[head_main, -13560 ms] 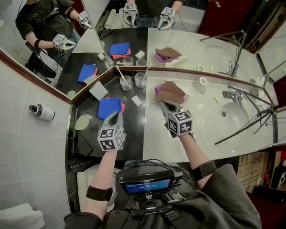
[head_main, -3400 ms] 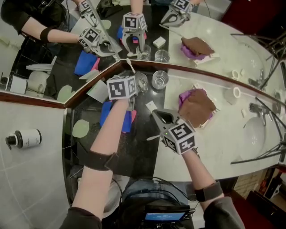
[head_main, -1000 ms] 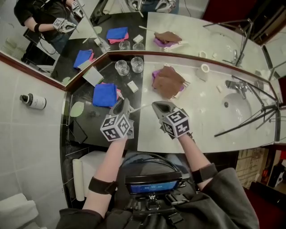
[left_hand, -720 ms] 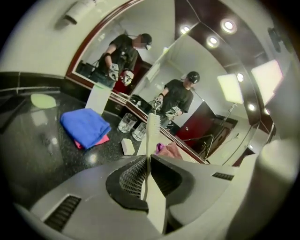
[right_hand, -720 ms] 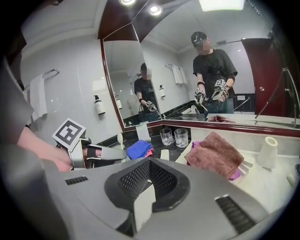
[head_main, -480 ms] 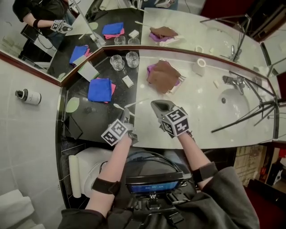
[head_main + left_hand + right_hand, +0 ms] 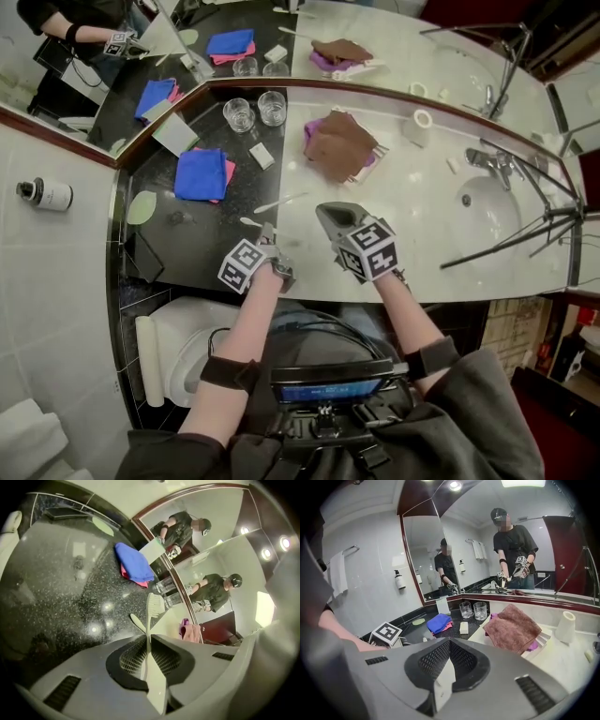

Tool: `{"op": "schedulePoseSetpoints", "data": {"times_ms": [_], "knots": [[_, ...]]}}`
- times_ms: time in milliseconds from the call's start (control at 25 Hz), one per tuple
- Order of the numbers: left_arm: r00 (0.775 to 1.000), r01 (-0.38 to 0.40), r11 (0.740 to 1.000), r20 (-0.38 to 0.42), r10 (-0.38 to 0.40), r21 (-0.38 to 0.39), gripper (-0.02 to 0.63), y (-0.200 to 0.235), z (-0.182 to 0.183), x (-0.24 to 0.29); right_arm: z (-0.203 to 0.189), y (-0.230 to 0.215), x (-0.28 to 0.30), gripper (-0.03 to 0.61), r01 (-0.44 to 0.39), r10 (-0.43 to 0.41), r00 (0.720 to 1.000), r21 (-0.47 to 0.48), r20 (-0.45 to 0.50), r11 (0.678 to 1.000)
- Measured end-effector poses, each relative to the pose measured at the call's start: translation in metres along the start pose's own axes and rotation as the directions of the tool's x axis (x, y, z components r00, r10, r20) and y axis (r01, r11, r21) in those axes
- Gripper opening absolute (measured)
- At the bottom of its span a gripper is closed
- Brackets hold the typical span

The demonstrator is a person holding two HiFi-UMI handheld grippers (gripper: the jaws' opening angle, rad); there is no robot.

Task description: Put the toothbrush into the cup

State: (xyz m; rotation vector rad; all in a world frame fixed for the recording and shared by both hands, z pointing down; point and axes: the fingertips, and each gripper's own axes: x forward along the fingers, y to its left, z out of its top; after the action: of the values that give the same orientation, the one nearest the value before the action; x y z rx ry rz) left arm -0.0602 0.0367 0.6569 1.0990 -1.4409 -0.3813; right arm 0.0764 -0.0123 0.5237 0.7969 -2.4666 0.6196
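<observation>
toothbrush – pinched between left gripper fingers, over the dark end of the desk near its front edge | cups – back edge, well apart | right gripper – fingers closed, empty

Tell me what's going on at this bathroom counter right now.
A person works with a gripper in each hand. The left gripper is shut on a white plastic toothbrush, bristle head pointing away, near the front of the black stone counter. Two clear glass cups stand empty at its back, so the brush is not in a cup yet. The right gripper is shut and empty over the white counter.
</observation>
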Motion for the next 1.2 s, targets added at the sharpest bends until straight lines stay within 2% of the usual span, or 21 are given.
{"op": "schedulePoseSetpoints", "data": {"times_ms": [240,640,760,880,1200], "knots": [[1.000,-0.027,0.991,0.005,0.028,-0.130,0.021,0.021,-0.007,0.012,-0.006,-0.004,-0.002,0.017,0.005,-0.006,1.000,-0.005,-0.030,1.000],[0.998,-0.058,0.968,-0.009,0.058,-0.244,0.025,0.038,-0.011,0.024,-0.015,-0.004,0.007,0.017,-0.011,0.011,0.998,-0.014,-0.057,1.000],[0.997,-0.078,0.968,-0.019,0.075,-0.240,0.031,0.040,-0.012,0.027,-0.012,-0.005,0.007,0.017,-0.010,0.009,0.998,-0.013,-0.057,1.000],[0.996,-0.086,0.970,-0.026,0.082,-0.228,0.069,0.039,-0.012,0.028,-0.013,-0.008,0.008,0.017,-0.005,0.005,0.998,-0.011,-0.056,1.000],[0.995,-0.093,0.975,-0.041,0.087,-0.199,0.095,0.034,-0.012,0.026,-0.011,-0.008,0.012,0.017,-0.017,0.016,0.999,-0.003,-0.052,1.000]]}}
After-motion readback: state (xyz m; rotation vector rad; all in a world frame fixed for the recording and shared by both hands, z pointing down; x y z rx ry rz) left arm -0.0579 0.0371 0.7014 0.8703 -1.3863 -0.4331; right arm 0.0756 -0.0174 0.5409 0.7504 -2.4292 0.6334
